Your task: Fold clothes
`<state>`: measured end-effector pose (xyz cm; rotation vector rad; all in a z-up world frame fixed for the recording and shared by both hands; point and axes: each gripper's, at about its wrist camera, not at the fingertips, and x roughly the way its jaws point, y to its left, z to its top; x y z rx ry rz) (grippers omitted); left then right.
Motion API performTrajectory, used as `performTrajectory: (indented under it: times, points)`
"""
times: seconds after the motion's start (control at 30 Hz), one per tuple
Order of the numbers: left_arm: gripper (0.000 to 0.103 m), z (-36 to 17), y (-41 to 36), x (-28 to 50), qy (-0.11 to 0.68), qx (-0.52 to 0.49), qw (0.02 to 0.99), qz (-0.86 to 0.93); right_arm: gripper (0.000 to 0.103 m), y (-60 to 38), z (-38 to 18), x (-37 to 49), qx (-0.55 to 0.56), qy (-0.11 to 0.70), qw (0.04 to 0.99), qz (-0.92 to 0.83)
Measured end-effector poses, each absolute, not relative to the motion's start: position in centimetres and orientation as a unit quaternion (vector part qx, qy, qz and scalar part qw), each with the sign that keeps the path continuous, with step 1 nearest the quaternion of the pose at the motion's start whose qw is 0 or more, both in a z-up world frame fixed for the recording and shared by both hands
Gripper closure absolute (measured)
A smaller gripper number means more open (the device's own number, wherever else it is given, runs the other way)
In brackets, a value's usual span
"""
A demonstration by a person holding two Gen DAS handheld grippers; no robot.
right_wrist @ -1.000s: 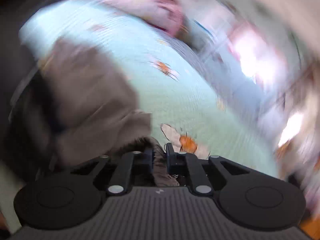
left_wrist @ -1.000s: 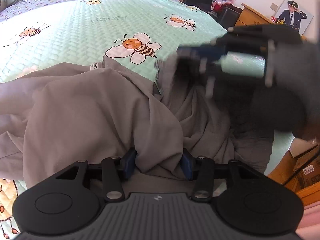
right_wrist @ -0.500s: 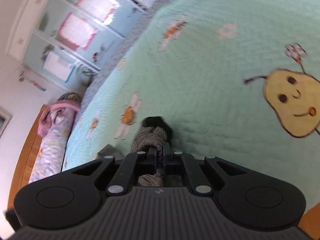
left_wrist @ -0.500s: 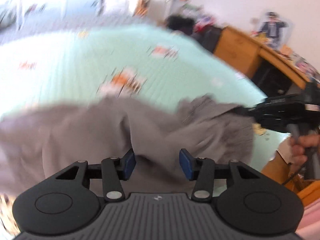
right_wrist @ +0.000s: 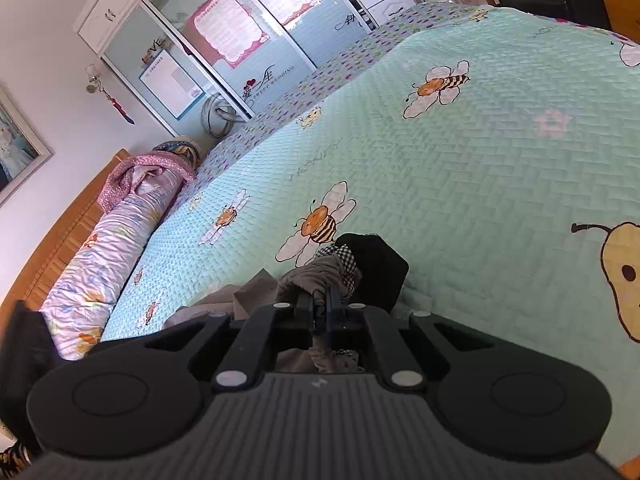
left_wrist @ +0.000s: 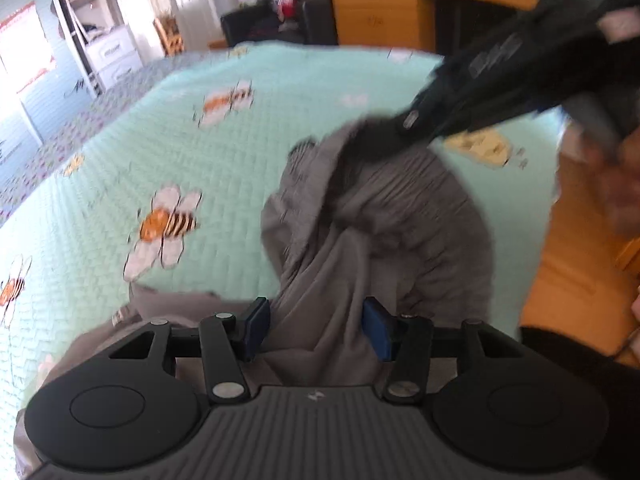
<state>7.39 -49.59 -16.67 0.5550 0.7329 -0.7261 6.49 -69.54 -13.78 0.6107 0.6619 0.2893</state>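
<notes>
Blur eats most of the left wrist view, especially the right side, where the right gripper (left_wrist: 404, 128) comes in as a dark smear from the top corner and the hand (left_wrist: 612, 176) behind it is just a soft blob. The grey garment (left_wrist: 360, 240) hangs bunched between the two tools, its lower part hidden under the left gripper (left_wrist: 316, 330). That one's blue pads sit about half apart with cloth running between them; the jaws have just been opening a bit, and I can't tell if the pads actually press on it. The mint bee bedspread (left_wrist: 168, 128) is wide open to the left, with the wooden bed edge close on the right. The right wrist view is sharp: the right gripper (right_wrist: 318, 306) is pinched nearly closed on a grey wad with a checked lining, a black patch behind it. A rolled quilt (right_wrist: 116, 236) lines the headboard side.
</notes>
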Motion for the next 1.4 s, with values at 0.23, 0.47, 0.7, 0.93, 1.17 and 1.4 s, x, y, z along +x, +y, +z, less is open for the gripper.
performTrajectory:
  times: [0.23,0.47,0.7,0.93,1.17,1.4]
  points:
    - [0.091,-16.5,-49.4,5.4,0.327,0.290,0.821,-0.368,0.092,-68.7,-13.8,6.8,0.214,0.321,0.913,0.134]
    - [0.092,-15.4,-48.7,3.2,0.312,0.284,0.824,-0.378,0.078,-64.5,-12.0,6.0,-0.089,0.280,0.939,0.176]
    - [0.092,-14.4,-48.0,3.4,0.321,0.243,0.834,-0.378,0.068,-59.5,-10.9,4.9,-0.294,0.225,0.895,0.250]
    - [0.092,-13.2,-46.0,5.4,0.325,0.198,0.855,-0.353,0.096,-58.2,-10.5,9.6,-0.268,0.227,0.910,0.218]
    - [0.096,-9.8,-45.2,10.1,0.297,0.151,0.894,-0.299,0.099,-64.1,-7.2,14.5,-0.050,0.201,0.973,0.099]
    - [0.098,-9.8,-46.0,12.9,0.318,0.143,0.904,-0.250,0.103,-70.5,-10.0,15.0,0.064,0.246,0.967,-0.004]
